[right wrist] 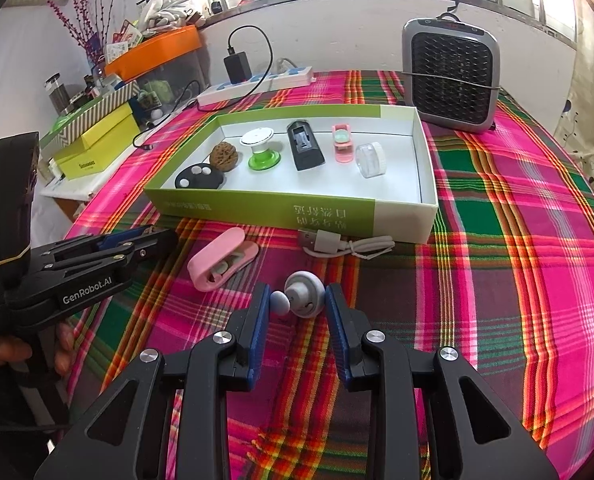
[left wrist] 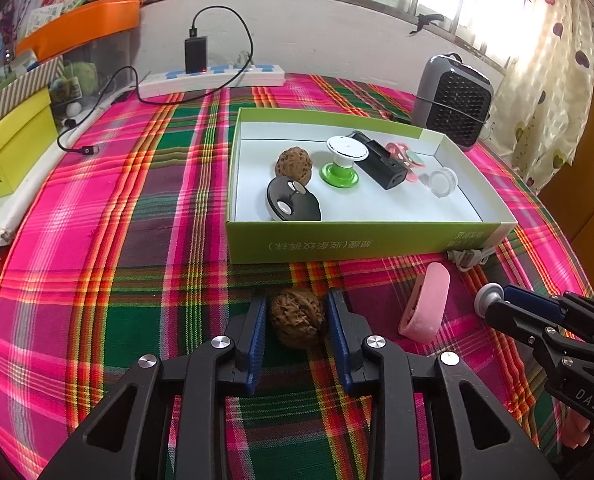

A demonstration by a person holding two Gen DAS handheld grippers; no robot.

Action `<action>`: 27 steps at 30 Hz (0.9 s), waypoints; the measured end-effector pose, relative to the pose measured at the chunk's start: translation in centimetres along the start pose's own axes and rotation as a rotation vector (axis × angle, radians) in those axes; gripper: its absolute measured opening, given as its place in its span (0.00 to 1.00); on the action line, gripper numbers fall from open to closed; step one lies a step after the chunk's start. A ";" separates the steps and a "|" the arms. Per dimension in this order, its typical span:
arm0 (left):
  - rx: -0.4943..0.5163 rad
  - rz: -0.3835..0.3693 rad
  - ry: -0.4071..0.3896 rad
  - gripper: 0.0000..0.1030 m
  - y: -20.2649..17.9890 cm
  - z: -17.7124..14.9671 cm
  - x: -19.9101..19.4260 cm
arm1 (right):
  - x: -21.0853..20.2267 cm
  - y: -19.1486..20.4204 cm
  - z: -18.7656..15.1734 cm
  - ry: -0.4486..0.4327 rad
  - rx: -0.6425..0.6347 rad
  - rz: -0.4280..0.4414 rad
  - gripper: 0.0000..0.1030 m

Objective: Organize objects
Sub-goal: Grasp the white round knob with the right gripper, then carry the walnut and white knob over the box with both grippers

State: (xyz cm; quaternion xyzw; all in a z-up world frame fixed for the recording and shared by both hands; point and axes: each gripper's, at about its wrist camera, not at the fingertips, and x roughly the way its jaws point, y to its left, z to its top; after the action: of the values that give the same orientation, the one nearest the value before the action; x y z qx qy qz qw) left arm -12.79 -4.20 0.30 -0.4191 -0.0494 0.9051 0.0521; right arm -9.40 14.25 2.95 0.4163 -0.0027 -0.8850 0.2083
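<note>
Furthest left, off the tabletop [right wrist: 497,248], a yellow box [right wrist: 97,148] carries a dark printed word too small to read. The left tool [left wrist: 297,298] has "GenRobot.AI" in white along its side. It is set narrow around a walnut [left wrist: 297,322] that lies on the plaid cloth in front of the green box [right wrist: 257,208]. The blue pads [left wrist: 259,340] sit just beside the shell, with a sliver of cloth showing at one flank, so I judge they are not yet pressing on it. The walnut should be light, hard and stiff. Its deep wrinkles give the ribbed pads something to bite, but its roundness lets it roll or squirt out, so the widest part of the shell, pads level, looks the best hold. A matching walnut [right wrist: 224,155] already lies in the green box, which points to where this one belongs. That box has upside-down Chinese print on its front wall that I cannot make out. Next to the right is a pink case [right wrist: 221,264] lying open on the cloth, then a coiled white cable [right wrist: 337,242] against the box wall. The right tool [right wrist: 298,292], marked "DAS", is pinched on a small grey earbud [right wrist: 305,298], its rounded tip on one pad and its body on the other. It looks light, smooth and slippery, so a gentle squeeze across the body suits it. A grey heater [right wrist: 451,76] stands at the far right
</note>
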 end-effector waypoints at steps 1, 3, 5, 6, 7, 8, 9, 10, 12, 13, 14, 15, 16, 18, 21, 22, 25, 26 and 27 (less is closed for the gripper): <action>0.000 0.000 0.000 0.26 0.0 0.0 0.0 | 0.0 0.0 0.0 0.000 0.000 0.000 0.29; 0.001 0.001 0.000 0.26 0.0 0.0 0.0 | 0.0 0.0 0.0 0.000 0.000 0.001 0.29; 0.003 0.004 0.000 0.26 0.0 0.0 0.0 | 0.0 0.0 0.0 0.000 0.002 0.001 0.29; 0.005 0.006 0.001 0.26 0.0 0.0 0.0 | 0.0 0.0 0.0 0.000 0.002 0.002 0.29; 0.008 0.007 0.003 0.26 0.0 0.0 0.0 | 0.0 0.0 0.0 0.000 0.002 0.002 0.29; 0.010 0.007 0.004 0.26 0.0 0.0 0.0 | -0.1 0.0 0.0 -0.001 0.002 0.004 0.29; 0.011 0.007 0.006 0.26 0.0 0.0 -0.1 | -0.2 0.0 0.1 -0.004 0.001 0.005 0.29; 0.012 0.005 0.005 0.26 0.0 0.0 -0.3 | -0.2 0.0 0.1 -0.006 0.000 0.006 0.29; 0.016 0.001 -0.002 0.26 -0.1 0.3 -0.6 | -0.5 0.0 0.3 -0.014 -0.001 0.009 0.29; 0.018 0.000 -0.007 0.26 -0.2 0.4 -0.8 | -0.6 0.0 0.4 -0.018 -0.001 0.011 0.29; 0.021 -0.001 -0.011 0.26 -0.3 0.5 -1.0 | -0.8 0.0 0.6 -0.022 -0.001 0.013 0.29; 0.025 -0.003 -0.016 0.26 -0.4 0.7 -1.2 | -0.8 0.0 0.6 -0.025 -0.002 0.013 0.29; 0.028 -0.006 -0.021 0.26 -0.5 0.9 -1.3 | -0.9 0.0 0.8 -0.029 -0.003 0.012 0.29; 0.032 -0.009 -0.028 0.26 -0.6 1.3 -1.6 | -1.1 -0.1 1.0 -0.035 -0.003 0.014 0.29; 0.037 -0.010 -0.038 0.26 -0.7 2.1 -1.8 | -1.3 -0.3 1.6 -0.046 -0.002 0.014 0.29; 0.038 -0.010 -0.041 0.26 -0.7 2.4 -1.9 | -1.3 -0.5 1.8 -0.048 -0.002 0.014 0.29; 0.044 -0.008 -0.054 0.26 -0.8 3.4 -1.9 | -1.5 -0.8 2.6 -0.061 -0.004 0.010 0.29; 0.046 -0.008 -0.057 0.26 -0.8 3.7 -1.9 | -1.5 -0.9 3.1 -0.067 -0.003 0.010 0.29; 0.049 -0.010 -0.062 0.26 -0.9 4.2 -1.9 | -1.6 -0.9 3.3 -0.069 -0.003 0.011 0.29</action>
State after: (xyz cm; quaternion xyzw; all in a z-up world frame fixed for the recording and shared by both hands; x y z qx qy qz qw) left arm -14.73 -3.79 4.53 -0.3892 -0.0308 0.9183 0.0653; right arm -11.26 15.14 6.05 0.3851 -0.0108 -0.8977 0.2137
